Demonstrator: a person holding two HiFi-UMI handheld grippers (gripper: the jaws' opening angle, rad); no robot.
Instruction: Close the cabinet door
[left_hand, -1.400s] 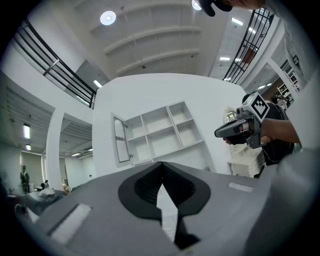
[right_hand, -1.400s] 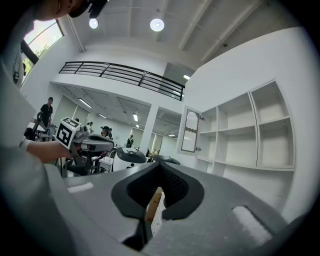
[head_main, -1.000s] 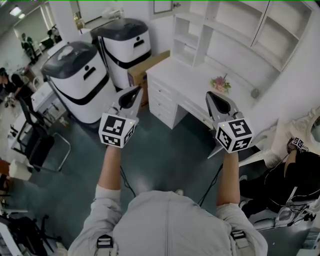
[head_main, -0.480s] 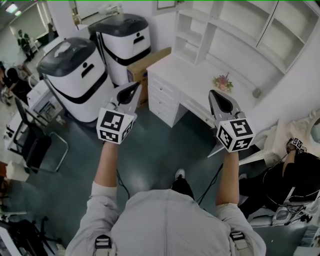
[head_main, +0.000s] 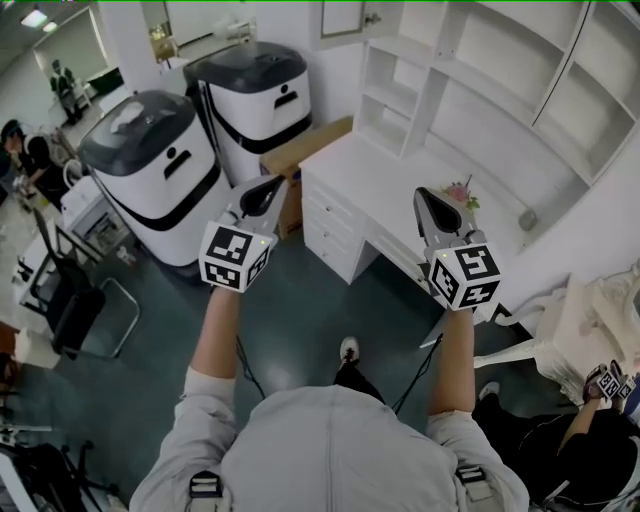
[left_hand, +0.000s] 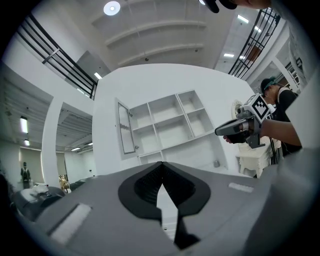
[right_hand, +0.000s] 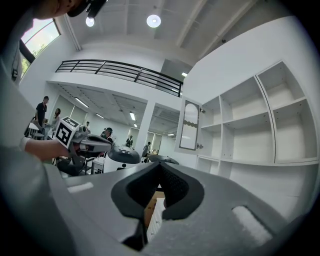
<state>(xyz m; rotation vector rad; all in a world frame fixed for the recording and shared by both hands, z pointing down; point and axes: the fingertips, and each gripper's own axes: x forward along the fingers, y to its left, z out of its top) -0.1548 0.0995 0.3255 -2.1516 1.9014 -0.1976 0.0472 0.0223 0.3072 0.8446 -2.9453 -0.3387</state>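
- Head view: white-framed, glass-panelled cabinet door (head_main: 343, 17) is hanging open at the white shelf unit's (head_main: 480, 70) left end, well apart from both tools.
- Left tool (head_main: 266, 186) and right tool (head_main: 430, 197) are pointing toward it, both clenched, empty.

The head view looks steeply down onto the counter (head_main: 400, 190). Cameras on the left tongs (head_main: 266, 186) and right tongs (head_main: 430, 198) look level, sharing the shelf unit (left_hand: 170, 122) and cabinet door (left_hand: 126, 127).
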